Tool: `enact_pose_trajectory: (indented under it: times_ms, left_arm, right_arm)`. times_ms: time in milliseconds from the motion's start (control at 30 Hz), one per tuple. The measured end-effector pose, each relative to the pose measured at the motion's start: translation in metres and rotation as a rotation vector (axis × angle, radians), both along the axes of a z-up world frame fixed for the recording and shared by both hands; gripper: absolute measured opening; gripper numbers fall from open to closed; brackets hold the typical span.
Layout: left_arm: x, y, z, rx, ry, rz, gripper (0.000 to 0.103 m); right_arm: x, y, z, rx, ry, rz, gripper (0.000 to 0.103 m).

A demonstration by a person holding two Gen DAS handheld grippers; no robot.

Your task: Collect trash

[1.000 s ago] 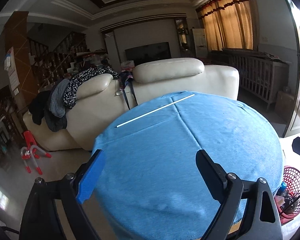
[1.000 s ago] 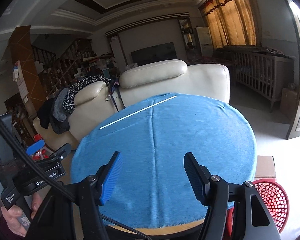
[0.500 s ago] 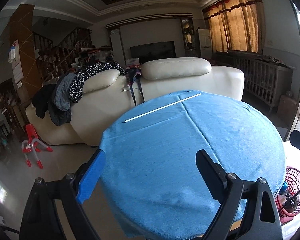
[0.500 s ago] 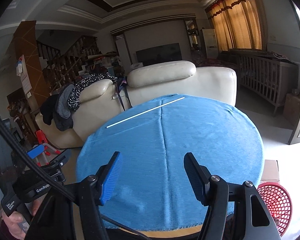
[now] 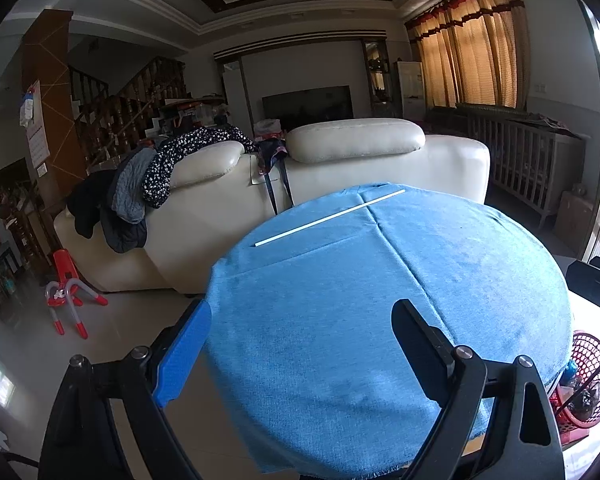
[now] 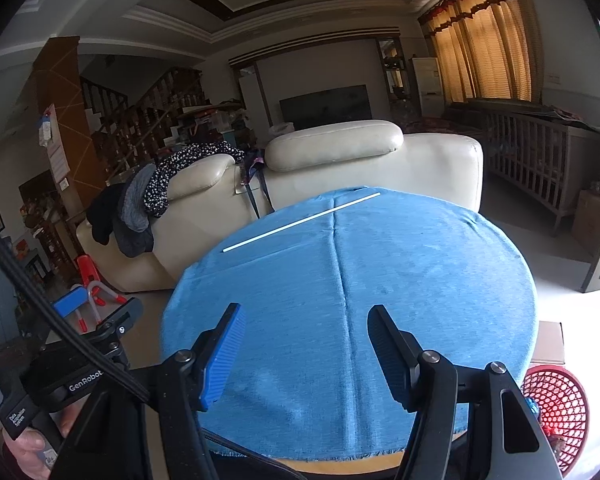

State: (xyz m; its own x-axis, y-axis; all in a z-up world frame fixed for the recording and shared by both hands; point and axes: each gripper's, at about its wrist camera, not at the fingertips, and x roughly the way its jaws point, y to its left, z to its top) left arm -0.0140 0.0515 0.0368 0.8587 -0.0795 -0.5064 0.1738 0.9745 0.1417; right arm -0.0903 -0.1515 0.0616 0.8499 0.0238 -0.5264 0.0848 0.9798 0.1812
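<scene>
Round table (image 5: 340, 360) covered with a blue cloth (image 6: 420, 280) that has a straight seam down its middle. 1 thin white stick (image 5: 328, 219), straw-like, lies flat on the far part of the cloth, slanting from lower left to upper right and crossing the seam near the far edge; nothing touches it. Left hand-held gripper (image 5: 300, 340) hovers over the near edge of the table, jaws spread wide, nothing between them, blue pad on the left finger, black finger on the right. Right hand-held gripper (image 6: 304, 344) hovers over the near side of the table too, jaws about half apart, nothing between them, ribbed blue pads showing. Both are well apart from the stick. In the right wrist view the left hand-held gripper body appears at lower left, with a person's hand (image 6: 32, 448) gripping its handle and a black cable running across. Red mesh basket (image 6: 560, 412) sits low at the table's right side, beside the rim; in the left wrist view it holds some mixed items, too small to tell what. A cardboard box (image 6: 548, 340) sits just behind the basket. Cream leather sofa (image 5: 380, 168) stands behind the table, with dark and floral clothes (image 5: 160, 176) draped over its left backrest. Red toy chair (image 5: 66, 292) on the floor at left.
</scene>
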Motion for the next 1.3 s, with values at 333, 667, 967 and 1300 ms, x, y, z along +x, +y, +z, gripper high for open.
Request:
enact_pose_trajectory:
  times_ms: [333,667,967,1300]
  left_arm:
    - [-0.002,0.005,0.000,-0.002,-0.006,0.012,0.092]
    - [-0.001,0.008,0.001,-0.003,-0.009,0.018,0.092]
    - [0.000,0.011,0.000,-0.005,-0.004,0.014,0.092]
    - [0.001,0.018,-0.003,-0.015,-0.001,0.020,0.092]
  right_arm:
    - [0.001,0.002,0.000,0.002,0.003,0.007,0.067]
    - [0.002,0.003,0.000,-0.002,0.005,0.008,0.067]
    - [0.004,0.007,-0.002,-0.003,0.014,0.010,0.067]
    - [0.008,0.013,-0.003,-0.012,0.019,0.012,0.067]
